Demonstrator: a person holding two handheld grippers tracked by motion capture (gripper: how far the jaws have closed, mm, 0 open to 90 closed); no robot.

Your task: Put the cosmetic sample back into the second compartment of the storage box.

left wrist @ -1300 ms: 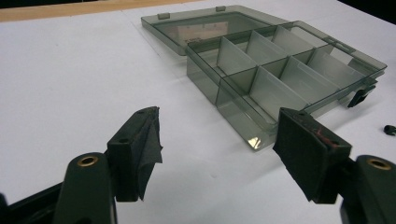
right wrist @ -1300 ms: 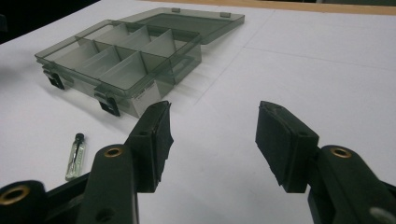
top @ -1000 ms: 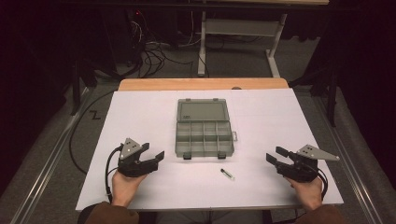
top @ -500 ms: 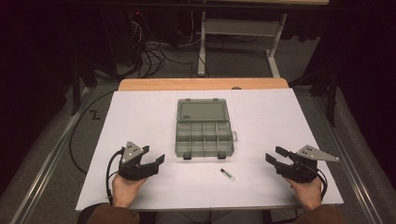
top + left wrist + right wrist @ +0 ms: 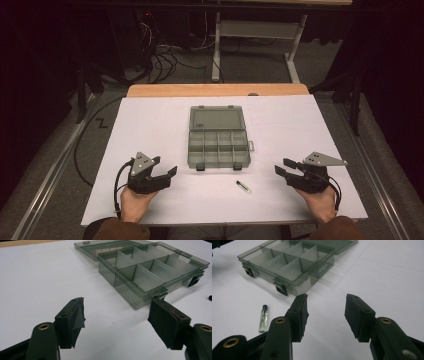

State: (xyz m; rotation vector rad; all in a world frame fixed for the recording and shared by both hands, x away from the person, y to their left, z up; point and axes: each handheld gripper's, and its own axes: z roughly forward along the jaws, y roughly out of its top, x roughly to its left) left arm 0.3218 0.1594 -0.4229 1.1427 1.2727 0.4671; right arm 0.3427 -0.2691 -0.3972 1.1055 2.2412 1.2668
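An open, see-through grey compartment box point(image 5: 218, 137) lies mid-table, lid folded back, its compartments point(image 5: 147, 270) looking empty. A small glass vial point(image 5: 243, 186) with a black cap lies on the white sheet just in front of the box's right latch. My left gripper point(image 5: 165, 166) rests at the front left, open, pointing towards the box point(image 5: 116, 301). My right gripper point(image 5: 282, 167) sits at the front right, pointing left at the vial point(image 5: 263, 318). Its jaws point(image 5: 327, 297) have just been closing, with nothing between them; they stand open.
The white sheet point(image 5: 150, 125) covers the table, with a wooden strip point(image 5: 215, 90) along the far edge. Beyond are floor cables point(image 5: 160, 55) and a desk frame point(image 5: 260, 30). A metal rail point(image 5: 50, 180) runs along the left side.
The right gripper has shifted a little to the left, towards the vial, and its jaws have narrowed. The left gripper, the box and the vial have not moved.
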